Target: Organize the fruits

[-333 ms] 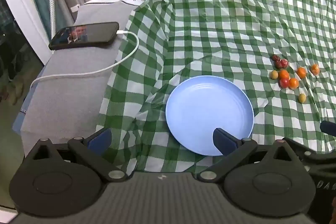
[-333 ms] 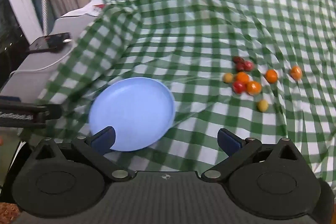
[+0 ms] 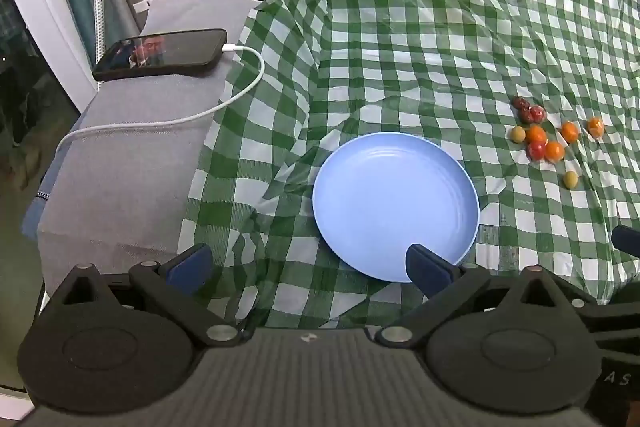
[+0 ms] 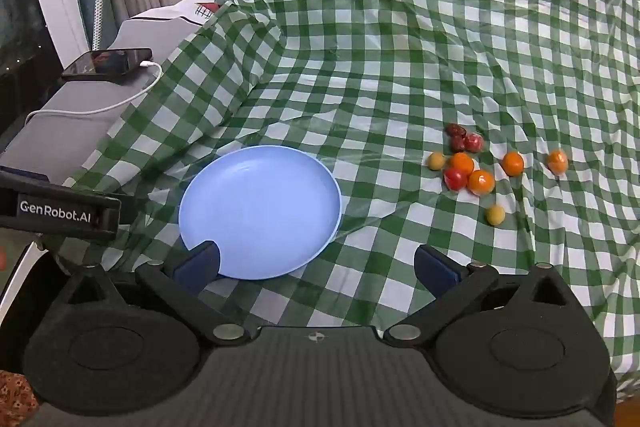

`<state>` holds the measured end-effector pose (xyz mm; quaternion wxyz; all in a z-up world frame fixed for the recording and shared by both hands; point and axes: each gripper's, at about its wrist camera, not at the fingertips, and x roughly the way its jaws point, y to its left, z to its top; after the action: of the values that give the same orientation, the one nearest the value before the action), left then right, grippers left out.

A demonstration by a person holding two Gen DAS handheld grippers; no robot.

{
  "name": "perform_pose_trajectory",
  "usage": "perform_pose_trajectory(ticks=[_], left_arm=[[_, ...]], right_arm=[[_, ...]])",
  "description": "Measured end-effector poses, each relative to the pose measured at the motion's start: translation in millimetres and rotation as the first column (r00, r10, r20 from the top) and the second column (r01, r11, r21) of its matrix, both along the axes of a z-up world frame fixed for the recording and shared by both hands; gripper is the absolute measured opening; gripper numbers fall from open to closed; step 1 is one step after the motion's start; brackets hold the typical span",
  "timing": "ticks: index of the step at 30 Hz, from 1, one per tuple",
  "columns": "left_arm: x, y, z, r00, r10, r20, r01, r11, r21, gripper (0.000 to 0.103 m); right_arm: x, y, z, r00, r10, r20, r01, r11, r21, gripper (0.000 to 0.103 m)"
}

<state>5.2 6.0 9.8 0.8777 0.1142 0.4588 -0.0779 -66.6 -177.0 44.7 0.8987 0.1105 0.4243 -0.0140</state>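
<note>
From the left wrist, the left gripper (image 3: 308, 263) hangs with jaws wide and empty over the near rim of the blue plate (image 3: 396, 205), the small fruits (image 3: 544, 135) clustered on the checked cloth (image 3: 400, 47) at about two o'clock of the plate. From the right wrist, the right gripper (image 4: 316, 263) is likewise spread wide and empty, the fruits at two o'clock of it — light, round, smooth-skinned things that I judge will roll and bruise, best pinched gently across the middle.
</note>
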Motion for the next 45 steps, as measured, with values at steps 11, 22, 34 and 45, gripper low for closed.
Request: perform_pose_trajectory(ticks=[11, 22, 34, 45], left_arm=[[-6, 2, -2, 1.0, -0.003, 0.027, 0.003, 1.0, 0.003, 0.103], [-10, 2, -7, 0.999, -0.023, 0.024, 0.023, 1.0, 0.021, 0.103], [-9, -3, -7, 0.999, -0.028, 0.017, 0.027, 0.997, 0.069, 0.103], [-13, -6, -7, 0.999, -0.038, 0.02, 0.036, 0.997, 0.072, 0.103]], right_arm=[[1, 9, -6, 1.0, -0.014, -0.018, 0.014, 1.0, -0.015, 0.102], [3, 10, -6, 1.0, -0.009, -0.026, 0.009, 1.0, -0.019, 0.102], [3, 6, -12, 1.0, 0.001, -0.03, 0.0, 1.0, 0.017, 0.102], [-1, 6, -10, 1.0, -0.021, -0.023, 0.021, 0.999, 0.026, 0.102]])
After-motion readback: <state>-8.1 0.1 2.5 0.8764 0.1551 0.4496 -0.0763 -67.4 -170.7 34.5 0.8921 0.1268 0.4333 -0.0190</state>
